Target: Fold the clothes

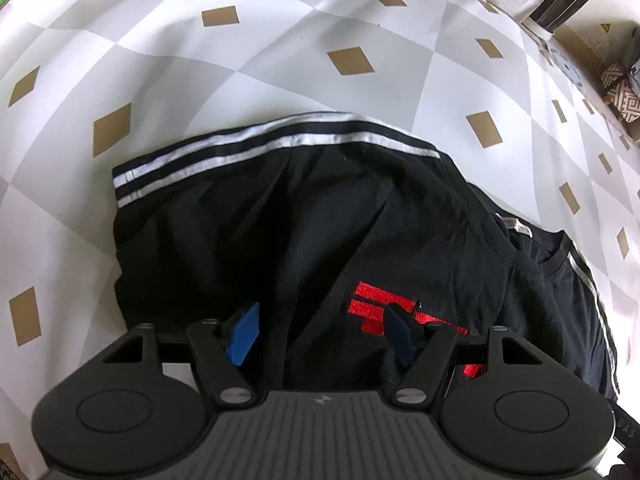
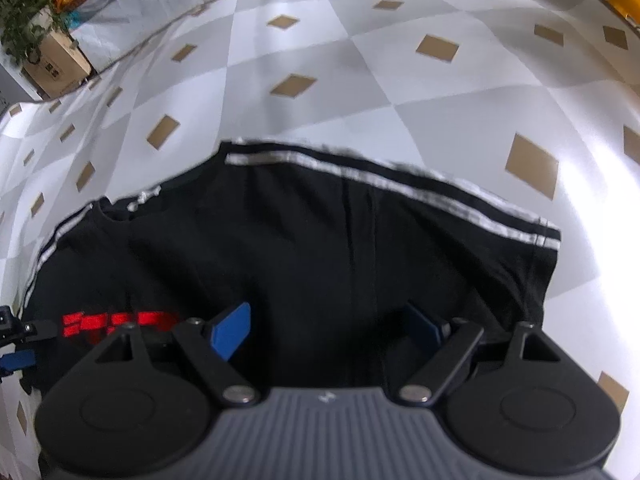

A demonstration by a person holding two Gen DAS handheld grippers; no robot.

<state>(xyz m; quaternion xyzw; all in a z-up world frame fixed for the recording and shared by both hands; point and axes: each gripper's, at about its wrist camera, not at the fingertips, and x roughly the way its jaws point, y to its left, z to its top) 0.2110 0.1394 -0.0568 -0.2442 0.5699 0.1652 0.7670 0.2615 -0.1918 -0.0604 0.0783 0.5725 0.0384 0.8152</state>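
Checkered in grey and white with tan diamonds, the worktop [image 1: 280, 60] fills both views and carries a black T-shirt [image 1: 280, 232] spread across it. In the left wrist view the shirt lies at the centre, one sleeve with two white stripes [image 1: 256, 144] running along its edge toward 12 o'clock, the neckline [image 1: 560, 256] at 3 o'clock and a red printed logo [image 1: 380, 304] just right of centre. The left hand-held gripper [image 1: 322, 332] points steeply down over the shirt's chest, its blue pads [image 1: 244, 332] standing apart with only loose fabric below them and nothing pinched; the right pad sits over the logo. In the right wrist view, which is slightly blurred, the other striped sleeve [image 2: 400, 188] runs from 12 toward 3 o'clock. The right hand-held gripper [image 2: 326, 334] hangs over the shirt's body with its jaws wide apart and holding nothing. Part of the left one shows at 9 o'clock beside the logo. Cardboard boxes [image 2: 56, 64] and a leafy plant [image 2: 24, 20] stand beyond the worktop at 10 o'clock.
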